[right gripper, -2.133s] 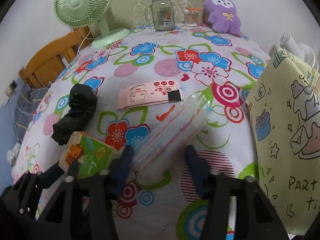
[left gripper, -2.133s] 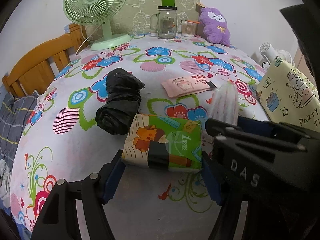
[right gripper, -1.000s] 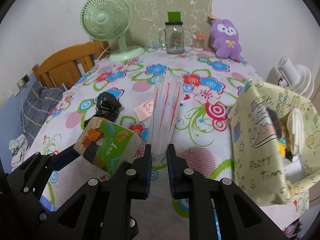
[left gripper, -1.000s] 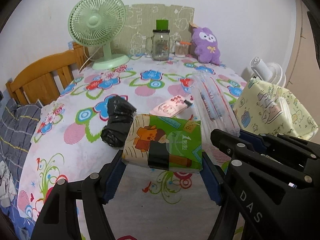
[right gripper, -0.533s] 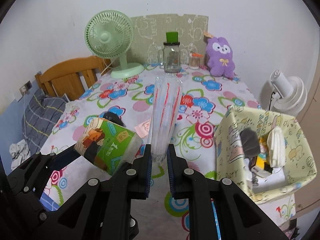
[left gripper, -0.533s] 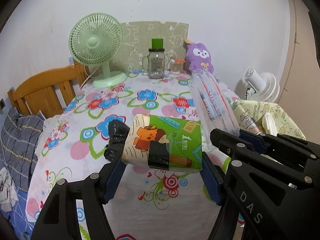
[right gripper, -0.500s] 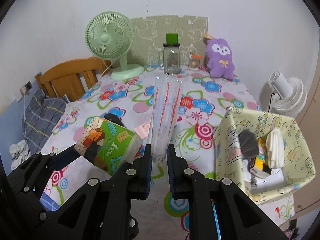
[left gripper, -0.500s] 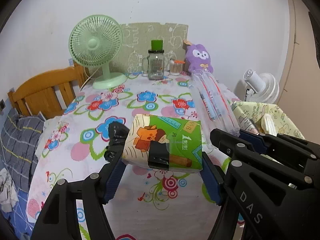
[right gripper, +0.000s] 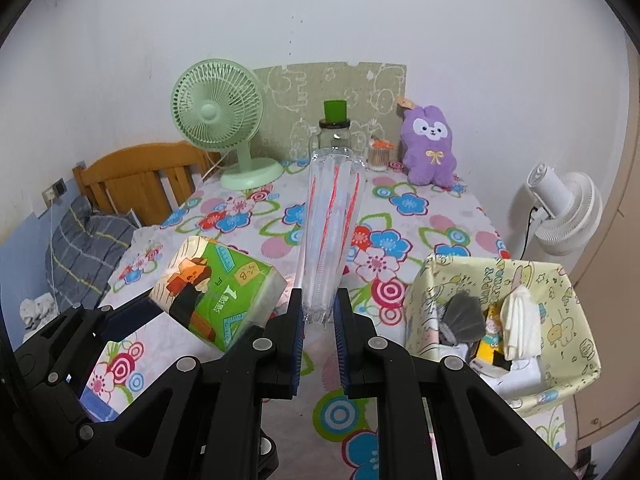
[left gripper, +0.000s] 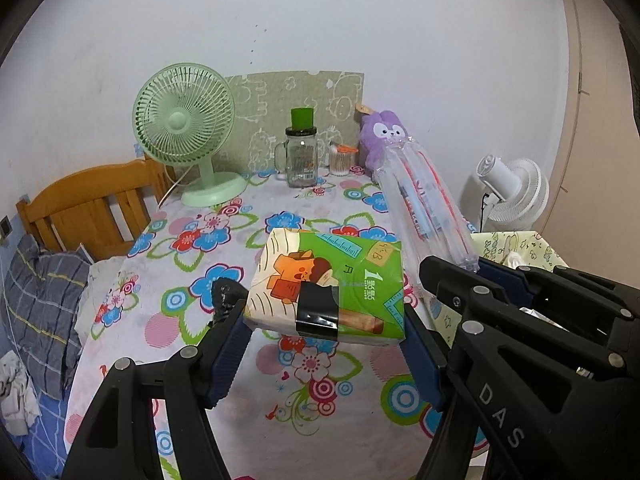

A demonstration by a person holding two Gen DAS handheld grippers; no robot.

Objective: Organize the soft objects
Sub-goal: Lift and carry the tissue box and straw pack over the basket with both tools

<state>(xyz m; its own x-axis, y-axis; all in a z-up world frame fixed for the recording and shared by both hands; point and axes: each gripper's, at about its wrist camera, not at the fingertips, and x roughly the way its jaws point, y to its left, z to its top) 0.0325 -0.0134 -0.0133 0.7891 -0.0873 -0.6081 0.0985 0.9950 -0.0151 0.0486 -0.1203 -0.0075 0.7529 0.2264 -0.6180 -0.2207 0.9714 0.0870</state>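
My left tool (left gripper: 326, 330) is clenching the tissue pack (left gripper: 328, 284) by its two short sides, holding it in the air above the bench's (right gripper: 448, 224) near edge; it is soft and light, so I am judging a gentle squeeze enough. My right tool (right gripper: 319, 320) is pinching the clear straw packet (right gripper: 330, 236) at its bottom end; being slippery and floppy, it is leaning away. The yellow bin (right gripper: 560, 360) is waiting off the bench's right corner.

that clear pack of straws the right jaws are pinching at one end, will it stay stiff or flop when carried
The straw pack probably stays fairly stiff: it stands up nearly straight from the right gripper, held only at its lower end. The glossy wrap looks slippery, so it may slide. It seems light, as a narrow pinch carries it.
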